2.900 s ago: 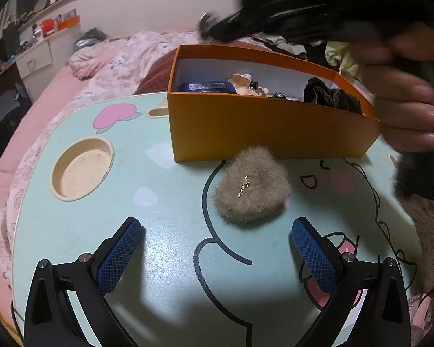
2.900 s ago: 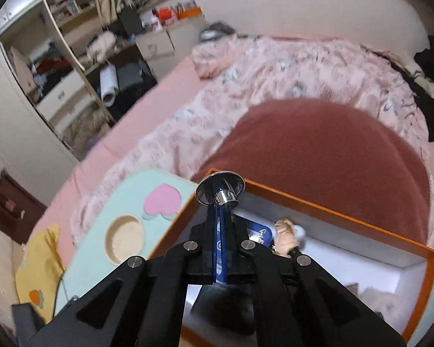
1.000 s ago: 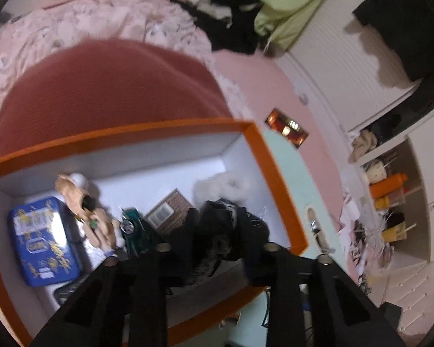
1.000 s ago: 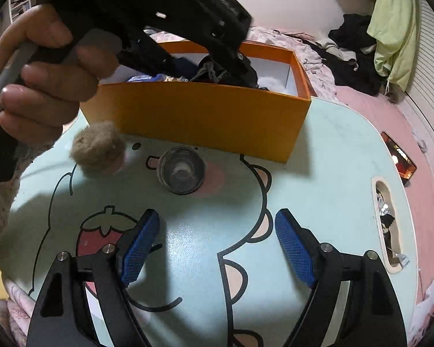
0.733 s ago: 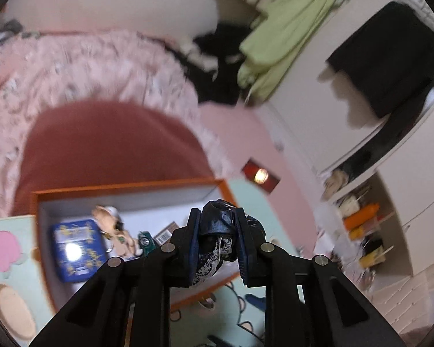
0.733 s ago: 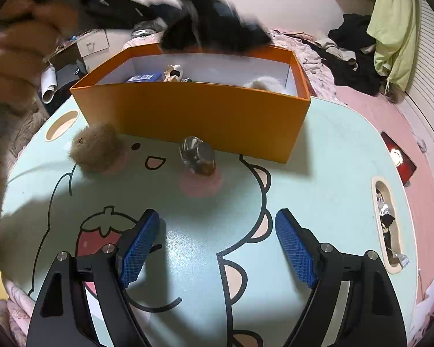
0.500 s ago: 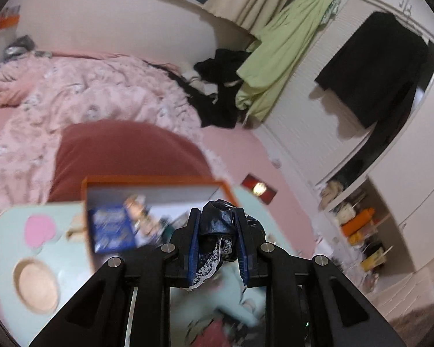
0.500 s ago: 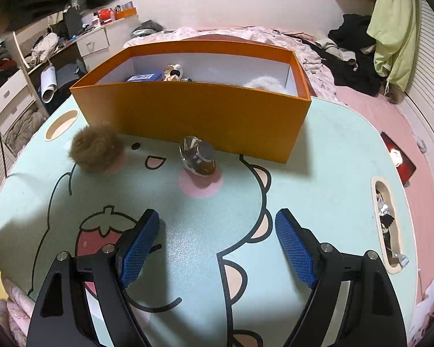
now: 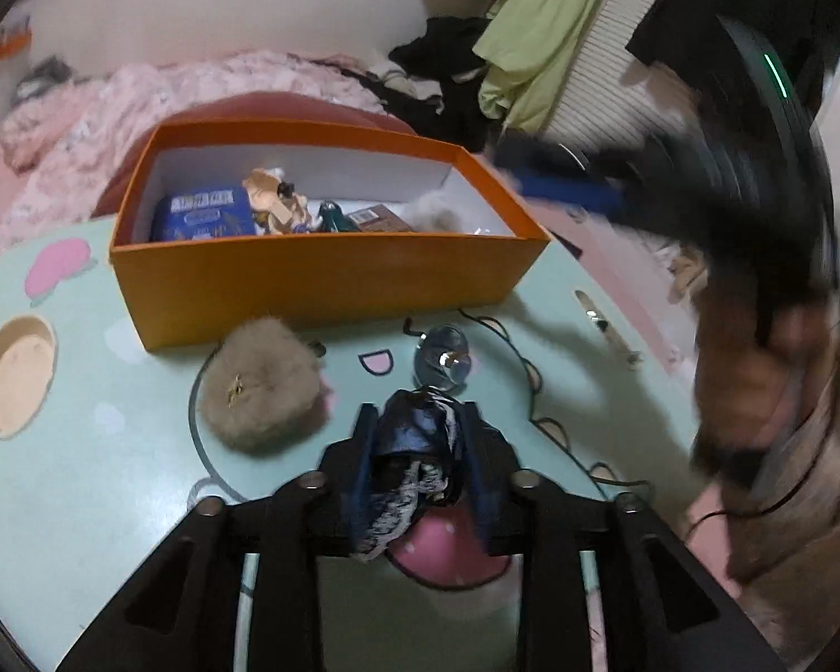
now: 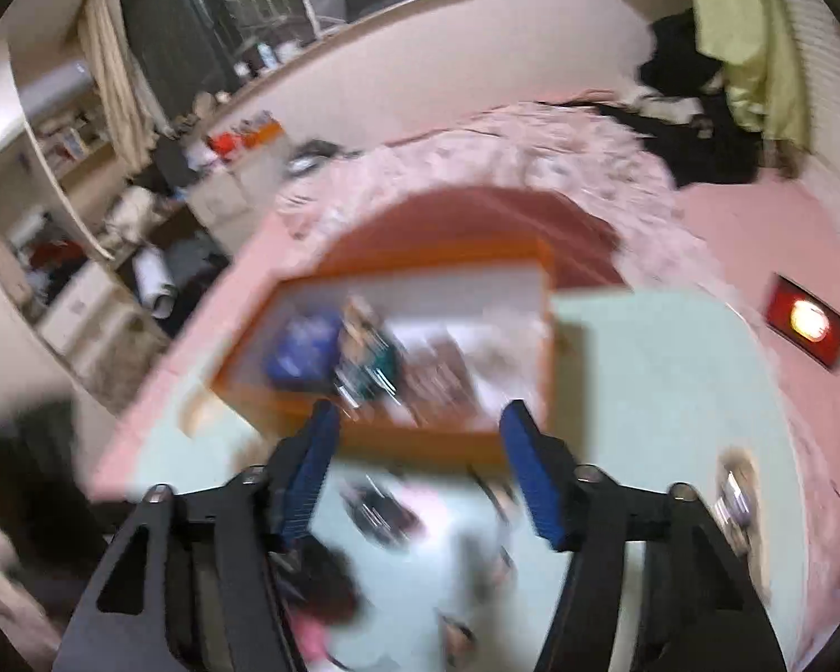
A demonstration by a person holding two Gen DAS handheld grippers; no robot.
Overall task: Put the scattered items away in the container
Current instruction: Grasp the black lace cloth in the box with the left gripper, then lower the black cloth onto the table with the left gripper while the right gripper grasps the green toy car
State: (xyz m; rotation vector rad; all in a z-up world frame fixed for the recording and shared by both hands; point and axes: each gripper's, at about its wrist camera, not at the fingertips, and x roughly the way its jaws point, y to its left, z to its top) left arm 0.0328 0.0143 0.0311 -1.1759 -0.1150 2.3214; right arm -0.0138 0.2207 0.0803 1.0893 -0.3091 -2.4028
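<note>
- The orange box (image 9: 330,280) stands on the mint-green counter (image 9: 112,481), toward its far edge, with the bed's pink bedding (image 9: 157,95) behind it.
- Inside the box, from the left wrist view: a blue tin (image 9: 204,213) at the left end, a small tan figure (image 9: 274,199) just beside it, a dark green item (image 9: 333,218), a brown packet (image 9: 378,218), and a pale fluffy tuft (image 9: 437,215) at the right end.
- A beige furry pouch (image 9: 260,389) lies on the counter just in front of the box, near its left half.
- A shiny round metal piece (image 9: 441,358) lies on the counter in front of the box, right of the pouch and apart from it.
- The left gripper (image 9: 417,451) hangs over the counter on the near side of the box, its jaws opening with a dark patterned cloth bundle (image 9: 414,470) between them; the pads are touching the bundle on both sides.
- The right gripper (image 10: 417,476) is above the counter, looking down toward the box (image 10: 397,431); its jaws are closing, stand well apart and hold nothing. This view is heavily blurred.
- In the left wrist view, the person's right hand (image 9: 756,381) shows as a blur to the right of the box.
</note>
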